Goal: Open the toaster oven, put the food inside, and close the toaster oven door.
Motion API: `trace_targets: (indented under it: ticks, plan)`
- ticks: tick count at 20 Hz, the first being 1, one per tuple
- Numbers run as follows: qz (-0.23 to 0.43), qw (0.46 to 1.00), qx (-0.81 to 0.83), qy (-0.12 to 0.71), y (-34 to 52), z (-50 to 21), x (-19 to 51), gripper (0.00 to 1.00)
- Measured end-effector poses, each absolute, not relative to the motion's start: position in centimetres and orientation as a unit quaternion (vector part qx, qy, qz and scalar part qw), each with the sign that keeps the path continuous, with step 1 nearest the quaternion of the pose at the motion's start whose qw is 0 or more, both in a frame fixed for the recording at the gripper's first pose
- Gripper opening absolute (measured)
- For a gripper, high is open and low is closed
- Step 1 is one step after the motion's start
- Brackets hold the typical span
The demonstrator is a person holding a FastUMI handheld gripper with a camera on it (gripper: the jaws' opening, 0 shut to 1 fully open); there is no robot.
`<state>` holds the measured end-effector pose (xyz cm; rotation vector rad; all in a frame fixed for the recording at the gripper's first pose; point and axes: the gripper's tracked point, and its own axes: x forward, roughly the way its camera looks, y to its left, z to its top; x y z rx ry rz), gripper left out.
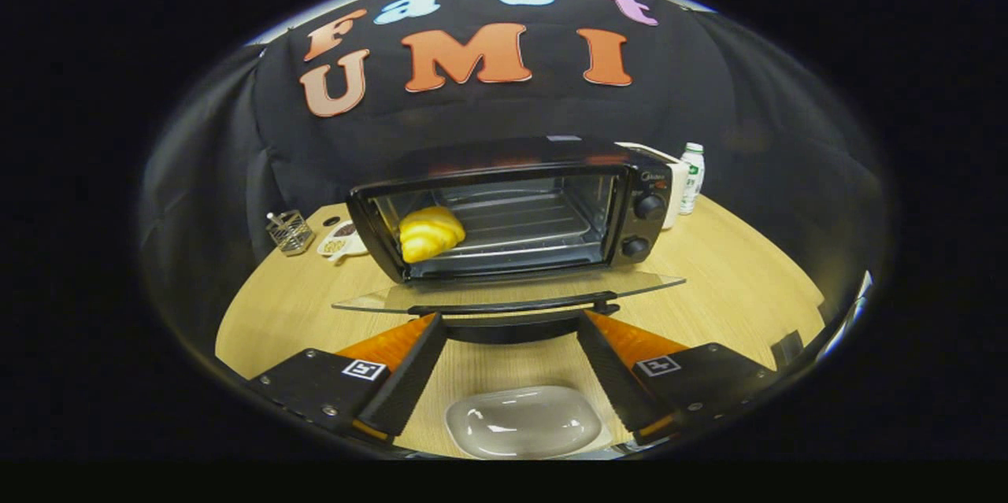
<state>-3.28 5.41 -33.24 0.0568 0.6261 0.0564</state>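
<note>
The toaster oven (pixel 512 208) sits mid-worktop (pixel 732 290), croissant (pixel 429 233) already inside at the left. Its door (pixel 508 292) lies flat, its handle (pixel 512 306) running crosswise just ahead of the gripper (pixel 512 326), whose spread fingers hold nothing. Closing likely means lifting from below.

The toaster oven (pixel 512 208) stands on the wooden table (pixel 732 290) with its glass door (pixel 504 292) folded down flat. A croissant (pixel 429 233) lies on the rack inside, at the left. The gripper (pixel 512 323) is spread open, its 2 fingertips at the door's handle (pixel 513 306), above a plate (pixel 524 422).
</note>
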Motion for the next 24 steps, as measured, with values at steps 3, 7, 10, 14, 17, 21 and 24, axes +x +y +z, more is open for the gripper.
trace_targets:
  ticks: [3, 7, 10, 14, 17, 21, 24]
  plan:
    - [0.025, 0.954, 0.043, 0.296, 5.4, -31.9, -2.1, 1.00]
    - [0.022, 0.960, 0.064, 0.272, 5.1, -29.9, -0.4, 1.00]
    - [0.020, 0.964, 0.074, 0.255, 5.1, -28.8, 1.7, 1.00]
    - [0.020, 0.968, 0.066, 0.240, 5.3, -27.6, 4.0, 1.00]
    - [0.020, 0.971, 0.066, 0.228, 5.2, -26.4, 5.3, 1.00]
    - [0.015, 0.976, 0.063, 0.208, 4.6, -23.8, 6.2, 0.99]
    - [0.015, 0.981, 0.047, 0.190, 4.1, -21.1, 6.8, 0.99]
